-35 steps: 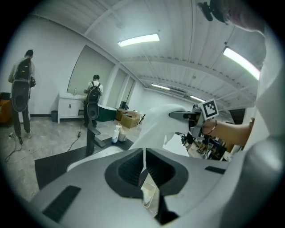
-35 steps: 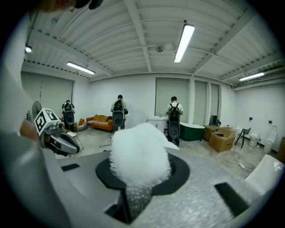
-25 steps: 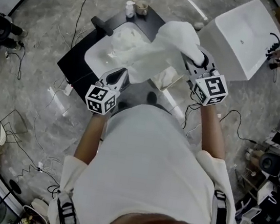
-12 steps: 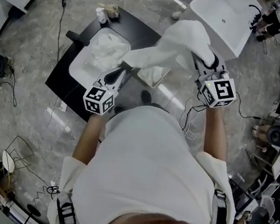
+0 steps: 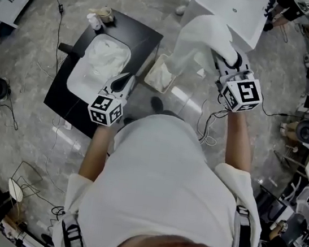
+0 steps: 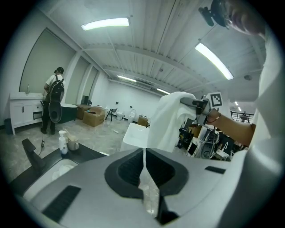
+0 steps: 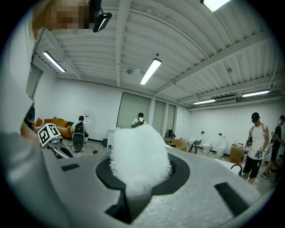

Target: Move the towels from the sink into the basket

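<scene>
- Head view: two grippers, one per hand, both raised in front of the person.
- Right gripper [image 5: 227, 59]: jaws clamped on one white towel [image 5: 198, 38], which hangs clear of the sink, with its lower edge just beside the basket in this view.
- Right gripper view: a fluffy bunch of that towel fills the gap between the jaws.
- Left gripper [image 5: 127, 79]: jaws together with nothing between them, held over the counter edge by the sink.
- One white sink [image 5: 78, 81] set in one black counter [image 5: 138, 35]; a white towel heap [image 5: 104, 56] lies inside, and I can't count the pieces.
- One basket [image 5: 151, 68] on the floor between counter and held towel; pale contents, can't tell what.
- Counter corner: one bottle [image 5: 93, 20], one cup [image 5: 105, 13].
</scene>
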Motion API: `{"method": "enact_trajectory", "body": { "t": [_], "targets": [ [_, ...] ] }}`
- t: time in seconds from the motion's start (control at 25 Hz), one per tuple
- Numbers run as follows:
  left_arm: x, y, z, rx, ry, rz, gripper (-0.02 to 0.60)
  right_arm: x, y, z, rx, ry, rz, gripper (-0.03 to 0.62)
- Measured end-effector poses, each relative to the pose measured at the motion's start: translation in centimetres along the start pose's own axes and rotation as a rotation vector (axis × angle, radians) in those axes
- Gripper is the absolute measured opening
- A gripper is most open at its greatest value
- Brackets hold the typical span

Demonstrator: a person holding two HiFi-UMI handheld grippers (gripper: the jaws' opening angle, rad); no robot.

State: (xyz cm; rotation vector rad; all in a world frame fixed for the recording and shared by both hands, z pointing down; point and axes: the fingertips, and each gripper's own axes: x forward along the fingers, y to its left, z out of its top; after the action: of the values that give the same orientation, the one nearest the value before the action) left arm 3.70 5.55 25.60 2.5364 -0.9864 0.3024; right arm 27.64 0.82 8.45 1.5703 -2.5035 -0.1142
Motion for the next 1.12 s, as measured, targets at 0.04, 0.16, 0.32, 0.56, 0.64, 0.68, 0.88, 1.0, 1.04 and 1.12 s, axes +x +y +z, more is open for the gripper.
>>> {"method": "enact_trajectory", "body": {
  "t": [0.04,0.16,0.32,0.56,0.64,0.68,0.88,1.0,1.04,1.12],
  "targets": [
    [0.3,-0.1,0.0,0.0,0.003,-0.001,0.018,0.0,-0.2,-0.4,0.003,0.006,0.0,0.098],
    [0.8,-0.3,-0.1,-0.005,0.012,0.0,0.018,0.1,-0.8,-1.6,0.015,0.026,-0.001,0.098],
    [1.7,-0.2,-0.5,-0.016,0.025,0.007,0.018,0.7,-1.8,-4.0,0.02,0.066,-0.006,0.098],
    [3.4,0.0,-1.5,-0.039,0.061,0.02,0.018,2.4,-2.0,-8.8,0.019,0.145,0.029,0.1],
    [4.1,0.1,-2.1,-0.052,0.077,0.031,0.018,3.4,-1.9,-10.9,0.024,0.177,0.045,0.1],
    [4.4,0.2,-2.4,-0.06,0.085,0.036,0.018,4.0,-1.8,-12.0,0.032,0.193,0.057,0.1],
    [6.2,0.7,-3.9,-0.089,0.115,0.064,0.018,6.9,-0.8,-17.5,0.052,0.271,0.13,0.101],
    [7.5,1.7,-4.7,-0.101,0.124,0.086,0.018,9.2,-0.1,-21.5,0.051,0.32,0.165,0.101],
    [7.9,2.1,-5.0,-0.105,0.128,0.095,0.018,9.9,0.2,-23.0,0.052,0.337,0.178,0.101],
    [8.6,2.9,-5.9,-0.114,0.138,0.114,0.018,11.3,0.8,-26.3,0.055,0.38,0.203,0.101]
  ]
}}
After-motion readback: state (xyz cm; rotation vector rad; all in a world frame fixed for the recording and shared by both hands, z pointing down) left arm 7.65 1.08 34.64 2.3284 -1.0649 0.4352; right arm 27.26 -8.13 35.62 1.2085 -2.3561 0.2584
